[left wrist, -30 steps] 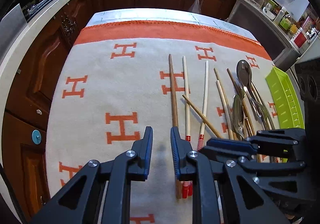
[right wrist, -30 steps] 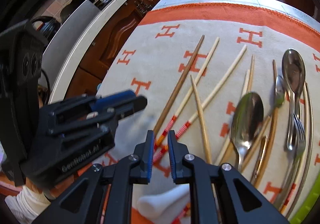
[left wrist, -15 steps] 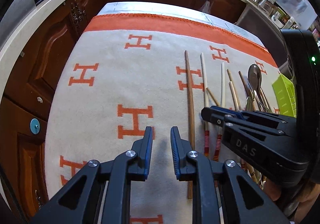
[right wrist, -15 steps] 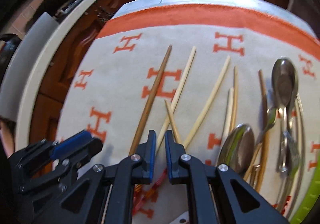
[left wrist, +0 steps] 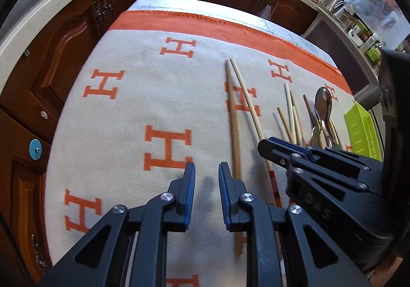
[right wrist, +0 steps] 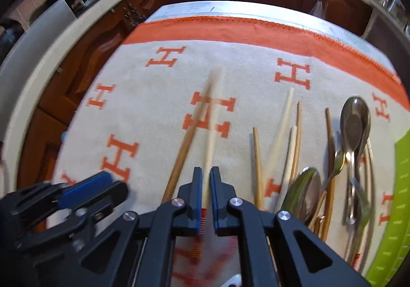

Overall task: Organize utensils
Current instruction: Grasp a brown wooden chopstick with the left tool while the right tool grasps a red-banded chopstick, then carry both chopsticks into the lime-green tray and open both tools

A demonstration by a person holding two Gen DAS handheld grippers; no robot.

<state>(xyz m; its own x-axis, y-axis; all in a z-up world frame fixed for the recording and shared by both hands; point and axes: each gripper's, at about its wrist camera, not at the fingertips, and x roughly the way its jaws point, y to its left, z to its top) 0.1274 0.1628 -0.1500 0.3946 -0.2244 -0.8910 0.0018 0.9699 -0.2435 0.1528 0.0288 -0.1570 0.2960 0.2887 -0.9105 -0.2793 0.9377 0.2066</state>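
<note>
Between the right gripper's (right wrist: 205, 174) closing jaws runs a pale chopstick (right wrist: 214, 118), blurred in the right wrist view, and whether the pads already press it cannot be told. Just left of that chopstick lies a brown chopstick (right wrist: 188, 138), their far tips nearly meeting. Right of it lie more chopsticks (right wrist: 257, 159), then spoons (right wrist: 355, 120) and a fork, then the green tray (right wrist: 399, 184) at the cloth's right edge. The left wrist view alone shows the pale chopstick's (left wrist: 249, 105) red-banded end and the right gripper (left wrist: 266, 145) from the side. The left gripper (left wrist: 206, 174) hovers left of the pale chopstick with a narrow gap between its jaws and nothing in it. Left of both chopsticks the cloth (left wrist: 123, 113) lies bare to its edge.
</note>
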